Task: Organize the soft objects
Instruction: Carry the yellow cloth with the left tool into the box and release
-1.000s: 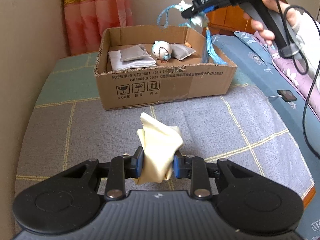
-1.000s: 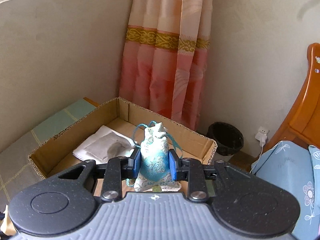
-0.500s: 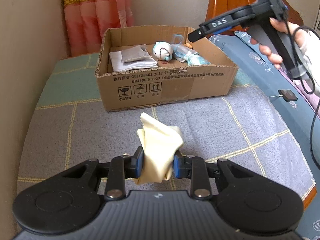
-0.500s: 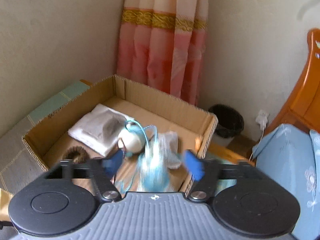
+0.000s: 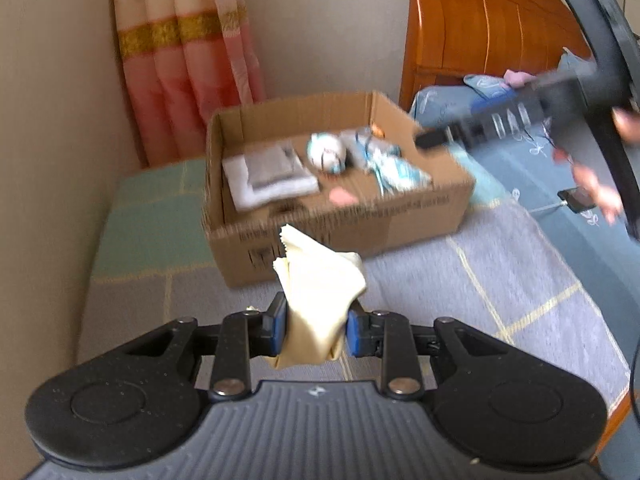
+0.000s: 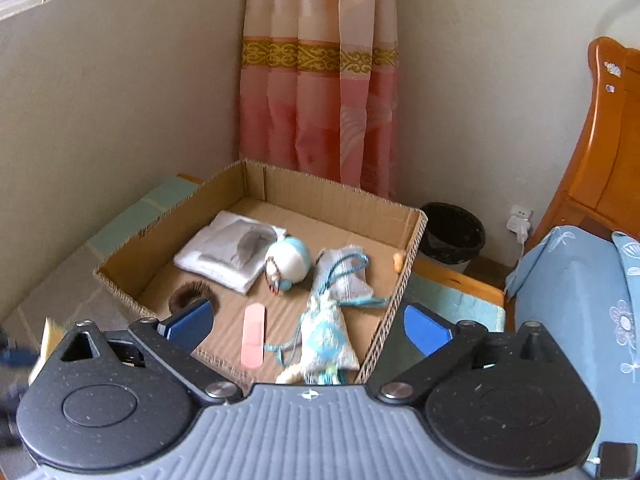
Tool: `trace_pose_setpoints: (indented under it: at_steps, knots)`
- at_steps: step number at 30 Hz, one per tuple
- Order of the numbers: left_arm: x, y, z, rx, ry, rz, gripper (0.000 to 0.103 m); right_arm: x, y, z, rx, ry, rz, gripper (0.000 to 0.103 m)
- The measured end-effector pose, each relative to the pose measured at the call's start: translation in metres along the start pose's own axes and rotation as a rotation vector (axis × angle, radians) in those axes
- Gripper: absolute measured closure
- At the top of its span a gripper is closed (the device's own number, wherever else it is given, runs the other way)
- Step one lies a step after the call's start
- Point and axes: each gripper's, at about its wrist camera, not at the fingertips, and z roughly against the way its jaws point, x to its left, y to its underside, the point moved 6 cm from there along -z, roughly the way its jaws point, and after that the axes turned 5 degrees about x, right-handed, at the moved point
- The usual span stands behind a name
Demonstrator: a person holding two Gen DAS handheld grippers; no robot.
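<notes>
While my right fingers (image 6: 308, 326) are opening empty above the blue pouch (image 6: 326, 338) lying in the cardboard box (image 6: 404, 272), my left fingers (image 5: 316, 326) pinch the yellow cloth (image 5: 320, 296), which I judge must go ahead into that box next.

Background fixtures: a pink curtain (image 6: 318, 80) with a gold band, a black waste bin (image 6: 454, 232) (corner position), a wooden headboard (image 5: 488, 28) — and a wall socket (image 6: 520, 216).

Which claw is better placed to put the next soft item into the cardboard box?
Left. The left claw already grips the yellow cloth just short of the cardboard box. The right claw is opening, with nothing between its pads; the blue pouch lies in the box.
</notes>
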Motion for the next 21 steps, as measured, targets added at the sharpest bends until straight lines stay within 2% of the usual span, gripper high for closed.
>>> trace_pose_setpoints:
  at_steps: [5,7,11,17,21]
  knots:
    - [0.008,-0.037,0.000,-0.032,-0.025,-0.042,0.076,0.006,0.020,0.005,0.024,0.010,-0.024,0.000]
    - [0.012,-0.059,-0.004,-0.052,-0.041,-0.059,0.076,0.007,0.028,0.007,0.032,-0.005,-0.048,0.000]
    - [0.021,-0.106,-0.020,-0.077,-0.064,-0.079,0.075,0.015,0.046,0.013,0.025,0.021,-0.064,0.000]
    - [0.044,-0.163,-0.081,-0.029,-0.103,-0.041,0.075,0.031,0.061,0.022,0.020,0.008,-0.052,0.000]
    - [0.057,-0.183,-0.125,0.032,-0.118,0.002,0.075,0.035,0.062,0.028,0.003,0.013,-0.041,0.000]
